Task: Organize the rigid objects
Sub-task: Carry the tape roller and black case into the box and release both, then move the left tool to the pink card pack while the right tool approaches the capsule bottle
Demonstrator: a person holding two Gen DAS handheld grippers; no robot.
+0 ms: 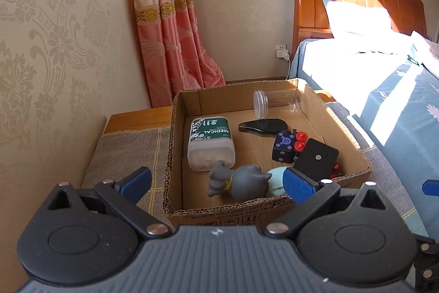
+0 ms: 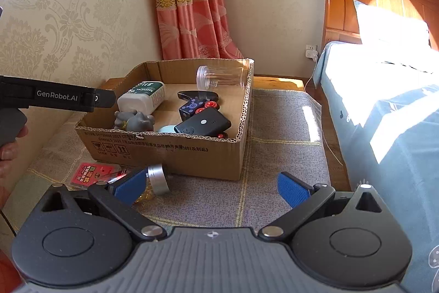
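Hovering my left gripper (image 1: pixel 216 183), spread wide and holding nothing, over the cardboard box (image 2: pixel 175 153) of sorted toys, I risk nudging the silver-capped bottle (image 2: pixel 157 179) away with my equally unclenched right gripper (image 2: pixel 211 188).

- Left tongs (image 1: pixel 216 181): black linkage arms, silver pivot screws, blue ribbed pads, grey ridged body.
- Right tongs (image 2: pixel 211 190): same build.
- White "GenRobot.AI" lettering on the left tongs' black side.
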